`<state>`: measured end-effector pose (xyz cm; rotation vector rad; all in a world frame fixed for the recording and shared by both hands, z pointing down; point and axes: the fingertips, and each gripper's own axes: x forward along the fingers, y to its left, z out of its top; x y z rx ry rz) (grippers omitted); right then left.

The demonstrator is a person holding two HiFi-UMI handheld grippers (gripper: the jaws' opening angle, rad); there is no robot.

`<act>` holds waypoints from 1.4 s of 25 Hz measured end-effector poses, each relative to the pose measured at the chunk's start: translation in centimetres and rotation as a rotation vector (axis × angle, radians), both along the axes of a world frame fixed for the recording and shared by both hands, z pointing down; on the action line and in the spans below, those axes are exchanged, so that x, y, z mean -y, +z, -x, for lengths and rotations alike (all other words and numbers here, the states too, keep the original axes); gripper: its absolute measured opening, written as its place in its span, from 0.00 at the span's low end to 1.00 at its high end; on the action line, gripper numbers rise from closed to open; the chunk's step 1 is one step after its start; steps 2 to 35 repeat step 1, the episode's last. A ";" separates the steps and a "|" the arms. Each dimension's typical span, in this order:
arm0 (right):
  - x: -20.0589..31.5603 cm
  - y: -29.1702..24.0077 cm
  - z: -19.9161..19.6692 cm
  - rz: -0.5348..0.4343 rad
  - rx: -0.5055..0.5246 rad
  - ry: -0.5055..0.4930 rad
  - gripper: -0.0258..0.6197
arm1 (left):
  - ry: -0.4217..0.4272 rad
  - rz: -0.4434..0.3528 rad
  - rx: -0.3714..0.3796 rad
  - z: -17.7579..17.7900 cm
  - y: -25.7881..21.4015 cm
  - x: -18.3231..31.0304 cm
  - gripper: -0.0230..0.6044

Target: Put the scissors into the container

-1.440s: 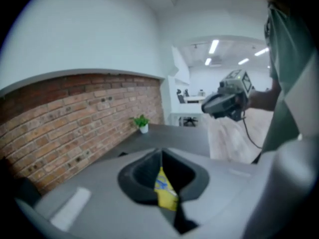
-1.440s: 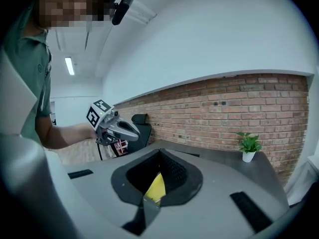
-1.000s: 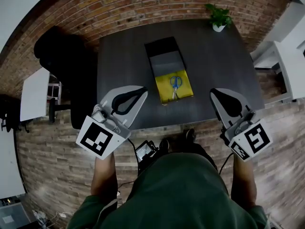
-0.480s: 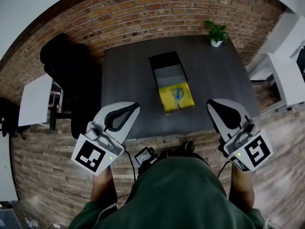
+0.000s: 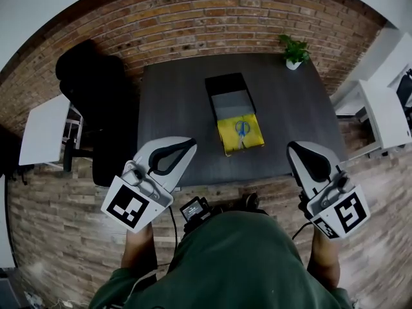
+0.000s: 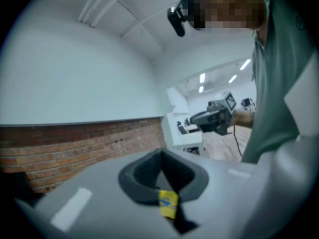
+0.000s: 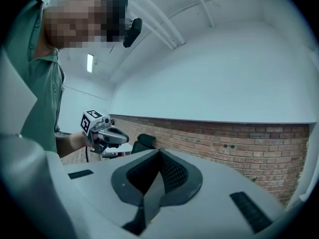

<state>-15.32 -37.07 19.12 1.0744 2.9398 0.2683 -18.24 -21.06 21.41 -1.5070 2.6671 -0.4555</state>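
Scissors 1, on yellow cloth | container 1 | left tongs closed | right tongs closed

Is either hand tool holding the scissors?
No, the scissors lie on the yellow cloth, apart from the left gripper and the right gripper.

scissors: blades too small to make out | container: dark far end unreadable | surface: near corners hidden behind left tool and right tool
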 end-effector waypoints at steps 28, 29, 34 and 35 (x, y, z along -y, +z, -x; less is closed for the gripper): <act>-0.1 0.0 -0.1 0.000 0.000 0.004 0.05 | 0.005 0.000 0.001 0.0 0.1 -0.1 0.04; -0.1 0.0 -0.1 0.000 0.000 0.004 0.05 | 0.005 0.000 0.001 0.0 0.1 -0.1 0.04; -0.1 0.0 -0.1 0.000 0.000 0.004 0.05 | 0.005 0.000 0.001 0.0 0.1 -0.1 0.04; -0.1 0.0 -0.1 0.000 0.000 0.004 0.05 | 0.005 0.000 0.001 0.0 0.1 -0.1 0.04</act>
